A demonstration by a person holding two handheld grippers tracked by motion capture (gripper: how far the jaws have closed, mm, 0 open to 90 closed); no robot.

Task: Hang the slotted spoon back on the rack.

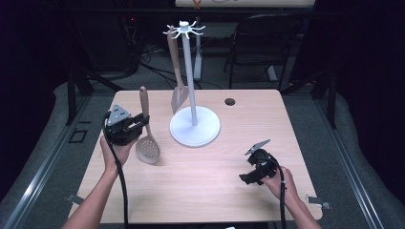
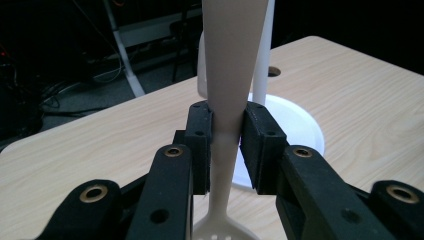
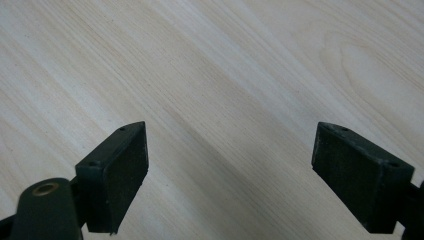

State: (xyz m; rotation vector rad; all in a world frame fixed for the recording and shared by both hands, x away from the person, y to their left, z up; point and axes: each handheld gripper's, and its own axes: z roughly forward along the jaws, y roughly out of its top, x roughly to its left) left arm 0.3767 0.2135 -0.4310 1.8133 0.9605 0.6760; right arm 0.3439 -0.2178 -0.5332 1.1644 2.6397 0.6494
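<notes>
On the wooden table (image 1: 200, 176), the left gripper (image 1: 139, 121) pinches a slotted spoon (image 1: 147, 143) upright. Next, I think, it lifts the spoon onto the white rack's (image 1: 191, 71) hook; the right gripper (image 1: 248, 176) waits wide open, empty.

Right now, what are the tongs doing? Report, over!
Left tongs shut on slotted spoon handle, spoon upright. Right tongs open above bare table. Spatula hangs on white rack.

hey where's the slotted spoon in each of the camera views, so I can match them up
High view: the slotted spoon stands left of centre, handle up, clamped by the left gripper.
Left gripper view: its handle runs up the middle, pinched between the jaws, perforated head at the bottom edge.
Right gripper view: bare wooden table under open jaws.
Shared landmark: the white stand's round base, beside the spoon.
</notes>
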